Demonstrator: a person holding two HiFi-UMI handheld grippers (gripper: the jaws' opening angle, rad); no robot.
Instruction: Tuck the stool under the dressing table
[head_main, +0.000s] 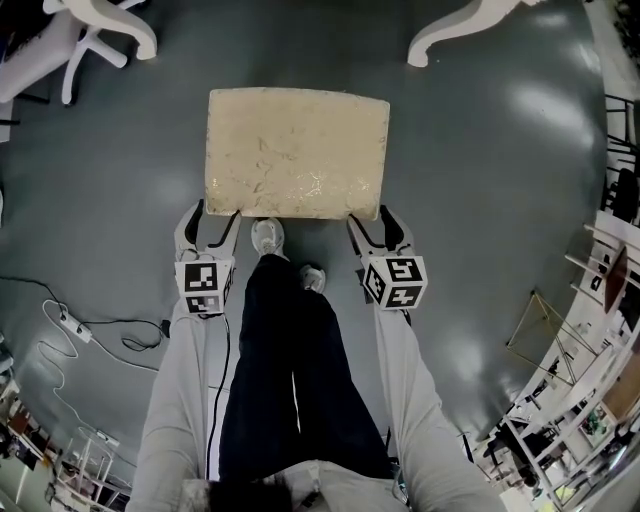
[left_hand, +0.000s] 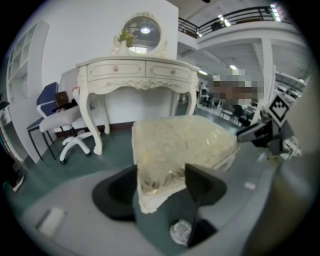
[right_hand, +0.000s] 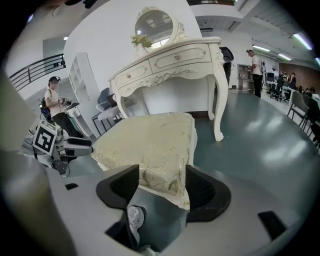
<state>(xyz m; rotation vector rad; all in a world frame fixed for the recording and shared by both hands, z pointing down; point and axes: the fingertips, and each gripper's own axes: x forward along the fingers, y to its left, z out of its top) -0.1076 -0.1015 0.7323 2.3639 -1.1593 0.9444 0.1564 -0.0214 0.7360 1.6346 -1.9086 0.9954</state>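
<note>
While the stool (head_main: 297, 150) stands on the grey-green floor (head_main: 500, 200) in front of the dressing table (left_hand: 135, 70), clear of its curved white legs and not yet under it, each claw straddles one near corner of its seat. The seat is a rectangular cushion in pale cream cloth with a faint golden leaf pattern.

The left claw (head_main: 218, 212) is released, its black jaws spread wide with the cushion's near left corner between them. The right claw (head_main: 368, 216) is released as well, jaws wide about the near right corner. Whether the pads touch the cloth cannot be told.

Each claw carries a marker cube (head_main: 203, 285) with black-and-white square code patterns; these are the only printed marks that can be made out.

Between the claws are the person's pale shoes (head_main: 268, 237) and dark trousers (head_main: 290, 370). The dressing table has carved drawers and an oval mirror (left_hand: 142, 32) on top. A white office chair (left_hand: 65, 120) stands to its left, and a power strip (head_main: 70, 325) with its cable lies on the floor at the person's left.
</note>
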